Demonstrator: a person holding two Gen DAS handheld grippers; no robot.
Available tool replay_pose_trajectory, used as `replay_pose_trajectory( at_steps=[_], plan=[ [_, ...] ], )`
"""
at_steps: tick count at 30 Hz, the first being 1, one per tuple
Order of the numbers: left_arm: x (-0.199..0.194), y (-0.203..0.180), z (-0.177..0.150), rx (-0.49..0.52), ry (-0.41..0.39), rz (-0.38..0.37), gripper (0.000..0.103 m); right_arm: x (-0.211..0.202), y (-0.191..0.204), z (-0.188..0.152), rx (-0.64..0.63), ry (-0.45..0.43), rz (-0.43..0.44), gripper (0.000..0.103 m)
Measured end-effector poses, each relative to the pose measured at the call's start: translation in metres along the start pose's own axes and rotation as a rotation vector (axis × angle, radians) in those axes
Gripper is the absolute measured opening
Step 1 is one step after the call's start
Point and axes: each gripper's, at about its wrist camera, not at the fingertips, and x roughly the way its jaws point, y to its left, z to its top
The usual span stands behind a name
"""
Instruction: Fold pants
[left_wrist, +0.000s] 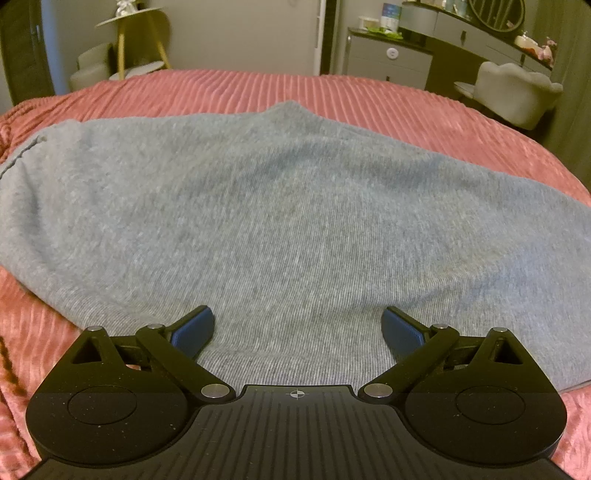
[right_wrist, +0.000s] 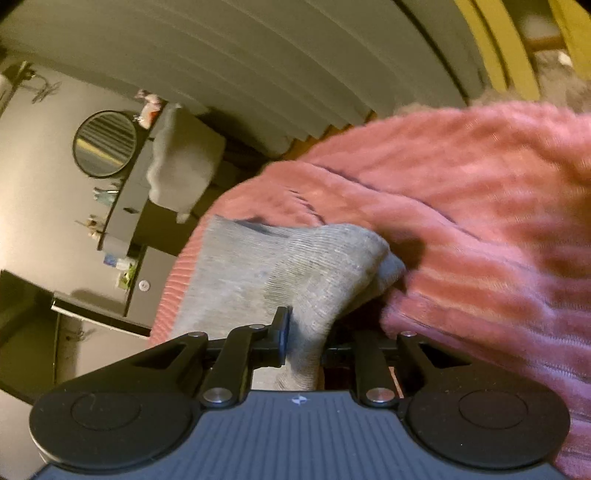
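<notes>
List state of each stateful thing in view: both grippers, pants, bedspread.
left gripper: open, blue fingers spread over the cloth, nothing pinched.
right gripper: shut on pants, a bunched fold clamped between the fingers.
pants: grey, spread mostly flat on the bed; the end at the right gripper is gathered and lifted.
bedspread: pink, ribbed, rumpled beside the lifted cloth.

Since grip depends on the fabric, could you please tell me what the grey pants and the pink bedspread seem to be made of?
The pants look like a soft matte cotton-type knit: fine ribbed lines and a heathered grey surface show. The bedspread looks like plush, velvety ribbed fabric: raised cords with a slight sheen, perhaps chenille or fleece.
</notes>
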Motion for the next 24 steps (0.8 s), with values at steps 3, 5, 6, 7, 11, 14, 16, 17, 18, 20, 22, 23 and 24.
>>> replay_pose_trajectory(
  at_steps=[3, 5, 6, 7, 11, 14, 16, 17, 18, 20, 22, 23, 24],
  plan=[
    [0.000, 0.000, 0.000, 0.000, 0.000, 0.000, 0.101, 0.003, -0.005, -0.001, 0.037, -0.012, 0.011, 0.018],
    [0.000, 0.000, 0.000, 0.000, 0.000, 0.000, 0.101, 0.005, -0.003, 0.001, 0.045, -0.010, 0.009, 0.018],
    [0.000, 0.000, 0.000, -0.001, 0.000, -0.001, 0.101, 0.004, 0.000, 0.001, 0.040, -0.014, 0.012, 0.015],
    [0.000, 0.001, 0.000, -0.002, 0.000, -0.003, 0.101, 0.001, 0.004, 0.001, 0.025, -0.028, 0.024, 0.012],
    [0.000, 0.002, -0.001, -0.002, -0.001, -0.005, 0.101, -0.015, 0.029, -0.004, -0.075, -0.082, 0.074, 0.011],
    [-0.003, 0.003, 0.000, -0.008, 0.004, -0.016, 0.101, -0.007, 0.033, -0.002, -0.116, -0.055, -0.039, 0.011],
    [-0.010, 0.008, 0.001, -0.025, 0.004, -0.038, 0.101, -0.004, 0.032, 0.000, -0.107, -0.046, -0.090, 0.011],
    [-0.016, 0.013, 0.002, -0.048, 0.002, -0.050, 0.101, -0.006, 0.035, 0.000, -0.120, -0.050, -0.100, 0.010],
    [-0.024, 0.019, 0.003, -0.075, -0.010, -0.068, 0.101, -0.009, 0.043, 0.000, -0.154, -0.067, -0.110, 0.010],
    [-0.040, 0.033, 0.005, -0.135, -0.042, -0.115, 0.101, -0.019, 0.074, -0.008, -0.306, -0.116, -0.114, 0.010],
    [-0.055, 0.044, 0.010, -0.170, -0.078, -0.125, 0.101, -0.029, 0.124, -0.027, -0.546, -0.165, -0.092, 0.010],
    [-0.063, 0.050, 0.013, -0.180, -0.102, -0.117, 0.101, -0.035, 0.152, -0.045, -0.681, -0.185, -0.060, 0.010],
    [-0.070, 0.055, 0.016, -0.184, -0.126, -0.104, 0.101, -0.042, 0.182, -0.067, -0.811, -0.202, -0.011, 0.010]
  ],
)
